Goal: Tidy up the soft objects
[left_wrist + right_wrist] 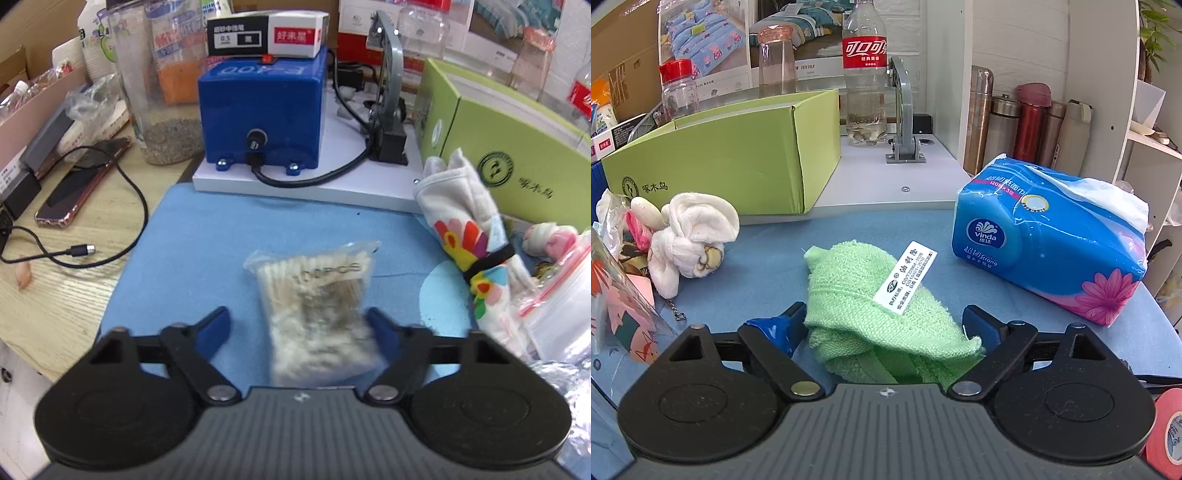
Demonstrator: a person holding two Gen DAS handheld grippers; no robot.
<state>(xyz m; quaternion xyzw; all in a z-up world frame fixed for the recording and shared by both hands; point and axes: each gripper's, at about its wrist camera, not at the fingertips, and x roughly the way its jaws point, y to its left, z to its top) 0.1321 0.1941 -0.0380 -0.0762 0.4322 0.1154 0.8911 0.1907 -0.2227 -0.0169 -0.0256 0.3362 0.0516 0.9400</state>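
Left tool [296, 314] gapes around swab bag [314, 291], right tool [883, 311] apparently clamps green towel [849, 295], on cluttered desk's blue mat [203, 240].

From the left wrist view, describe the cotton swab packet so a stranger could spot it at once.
Find the blue mat in front of the blue box-shaped machine. Near its middle lies a clear bag of cotton swabs between the left gripper fingers. Unlike the flowery rolled cloth to its right, it is transparent and printed 100PCS.
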